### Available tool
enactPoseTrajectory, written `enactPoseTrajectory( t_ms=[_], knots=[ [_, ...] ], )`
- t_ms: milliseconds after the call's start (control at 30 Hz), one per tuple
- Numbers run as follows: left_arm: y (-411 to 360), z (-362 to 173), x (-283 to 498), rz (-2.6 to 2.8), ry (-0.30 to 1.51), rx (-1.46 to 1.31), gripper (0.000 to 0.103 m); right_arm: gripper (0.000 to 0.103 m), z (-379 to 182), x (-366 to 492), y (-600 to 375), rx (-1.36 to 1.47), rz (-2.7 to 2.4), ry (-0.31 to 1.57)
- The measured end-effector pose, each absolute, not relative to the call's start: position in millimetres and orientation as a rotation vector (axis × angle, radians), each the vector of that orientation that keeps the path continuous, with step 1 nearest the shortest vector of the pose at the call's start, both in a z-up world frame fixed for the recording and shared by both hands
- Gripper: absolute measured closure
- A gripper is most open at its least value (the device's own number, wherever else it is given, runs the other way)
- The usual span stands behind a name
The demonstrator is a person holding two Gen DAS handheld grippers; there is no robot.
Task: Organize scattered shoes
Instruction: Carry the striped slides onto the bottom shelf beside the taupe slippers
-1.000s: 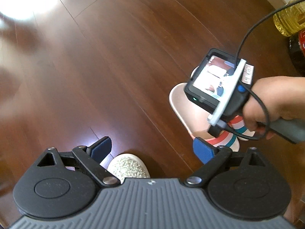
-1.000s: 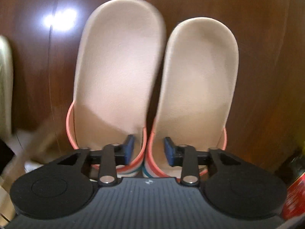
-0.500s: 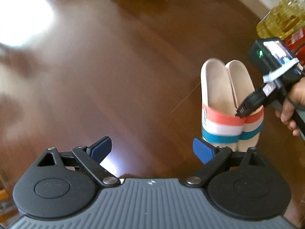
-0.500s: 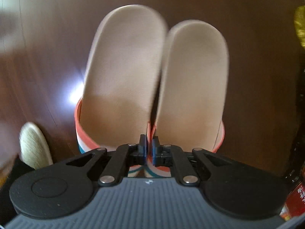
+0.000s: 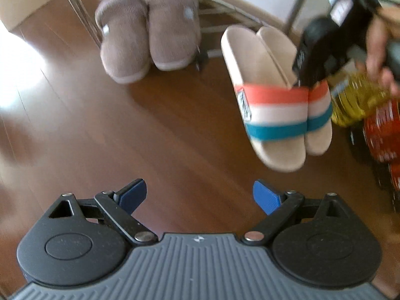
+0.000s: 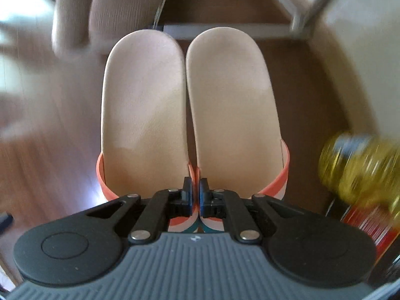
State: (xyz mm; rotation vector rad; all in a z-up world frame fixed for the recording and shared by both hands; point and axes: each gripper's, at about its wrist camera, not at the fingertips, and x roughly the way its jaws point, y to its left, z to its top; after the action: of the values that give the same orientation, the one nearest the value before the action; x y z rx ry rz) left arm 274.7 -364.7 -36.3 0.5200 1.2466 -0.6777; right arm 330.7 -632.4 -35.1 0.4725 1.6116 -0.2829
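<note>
we are pinching the striped slides (image 6: 190,115) by their inner straps in our right gripper (image 6: 196,195), holding our left gripper (image 5: 198,195) spread and empty, brown slippers (image 5: 147,30) sitting beside the rack (image 5: 240,15)

2 striped slides (image 5: 277,110) at 2 o'clock, 2 fuzzy brown slippers (image 5: 147,40) at 11, 1 yellow oil bottle (image 5: 355,100) at 3, 1 metal rack (image 5: 225,7) at 12, 2 grippers.
</note>
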Motion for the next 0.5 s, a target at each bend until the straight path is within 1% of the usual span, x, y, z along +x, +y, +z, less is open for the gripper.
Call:
enactPoseTrajectory(
  t_ms=[67, 133, 233, 267, 300, 333, 367, 400, 433, 467, 500],
  knots=[
    [-374.4, -50.6, 291.4, -0.676, 1.258, 0.494, 0.009, 0.099, -32.9, 374.7, -653.0, 0.442, -0.292, 1.581],
    [-385.1, -59.0, 306.5, -0.702, 1.268, 0.495, 0.009, 0.099, -54.9, 408.2, -658.0, 0.425, -0.306, 1.563],
    [-404.6, -74.5, 337.9, -0.74, 1.184, 0.521, 0.009, 0.098, -83.0, 462.2, -682.0, 0.341, -0.374, 1.523],
    [-408.2, -71.5, 339.4, -0.752, 1.158, 0.526, 0.009, 0.098, -87.7, 470.5, -684.3, 0.31, -0.397, 1.497],
    [-410.8, -73.0, 342.3, -0.756, 1.139, 0.535, 0.009, 0.098, -89.5, 475.3, -685.1, 0.285, -0.414, 1.458],
    [-414.2, -74.3, 347.4, -0.759, 1.12, 0.543, 0.009, 0.097, -87.3, 477.8, -684.7, 0.264, -0.435, 1.384],
    [-419.5, -77.0, 353.8, -0.761, 1.076, 0.562, 0.009, 0.094, -79.2, 474.5, -681.7, 0.246, -0.452, 1.276],
    [-425.7, -80.4, 359.6, -0.767, 1.038, 0.58, 0.009, 0.089, -72.3, 468.5, -677.5, 0.225, -0.454, 1.213],
    [-428.8, -83.4, 363.1, -0.774, 1.019, 0.585, 0.009, 0.073, -62.2, 456.8, -672.8, 0.199, -0.45, 1.132],
    [-436.2, -92.1, 371.3, -0.797, 0.978, 0.591, 0.009, 0.06, -46.4, 435.4, -667.1, 0.166, -0.435, 1.018],
    [-445.4, -98.3, 369.7, -0.845, 0.911, 0.615, 0.009, 0.056, -29.4, 424.0, -663.1, 0.142, -0.427, 0.937]
  ],
)
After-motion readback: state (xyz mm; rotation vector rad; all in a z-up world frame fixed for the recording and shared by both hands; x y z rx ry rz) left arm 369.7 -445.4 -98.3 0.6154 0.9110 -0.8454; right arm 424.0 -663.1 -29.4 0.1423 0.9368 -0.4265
